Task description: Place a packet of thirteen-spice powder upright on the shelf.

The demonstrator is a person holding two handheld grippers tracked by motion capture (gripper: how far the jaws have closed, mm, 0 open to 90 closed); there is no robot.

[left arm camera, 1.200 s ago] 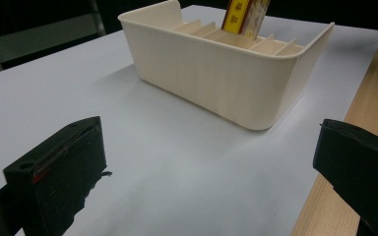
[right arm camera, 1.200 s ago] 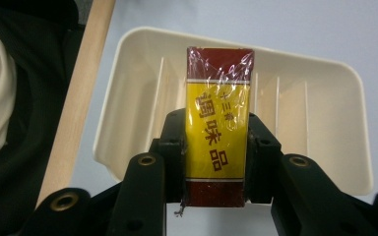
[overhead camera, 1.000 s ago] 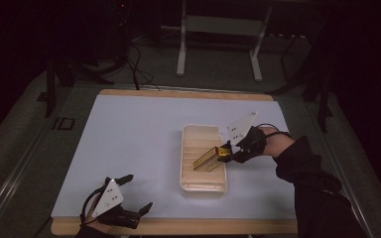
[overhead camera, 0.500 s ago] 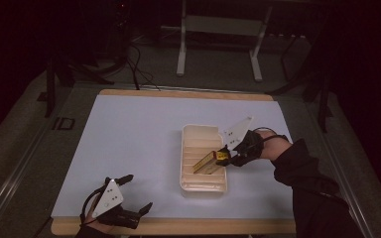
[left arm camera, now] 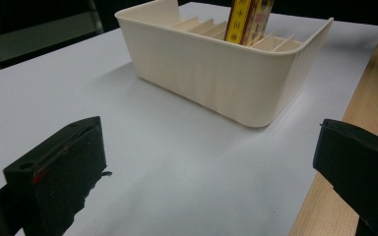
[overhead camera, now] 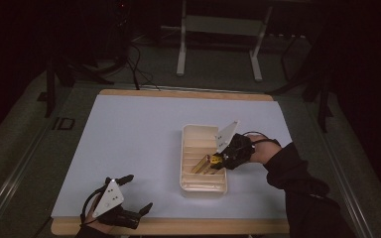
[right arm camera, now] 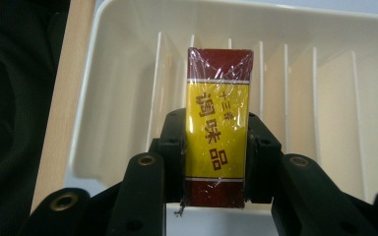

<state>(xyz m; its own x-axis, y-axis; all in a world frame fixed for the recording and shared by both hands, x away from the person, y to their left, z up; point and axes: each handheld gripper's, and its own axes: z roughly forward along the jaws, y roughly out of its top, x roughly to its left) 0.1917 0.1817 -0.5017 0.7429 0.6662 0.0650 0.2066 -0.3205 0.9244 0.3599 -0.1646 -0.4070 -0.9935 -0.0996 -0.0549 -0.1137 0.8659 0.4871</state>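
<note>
Yellow box sits clamped in the right gripper, tilted so it slots between the tray dividers; left gripper rests wide open.

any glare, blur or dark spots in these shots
High view: the room around the table is nearly black, only the tabletop is lit. Right gripper view: the plastic wrap on the yellow and red box throws small glints, and the print stays sharp. Left gripper view: the left gripper jaws are soft and out of focus, and the cream tray casts a faint shadow.
</note>
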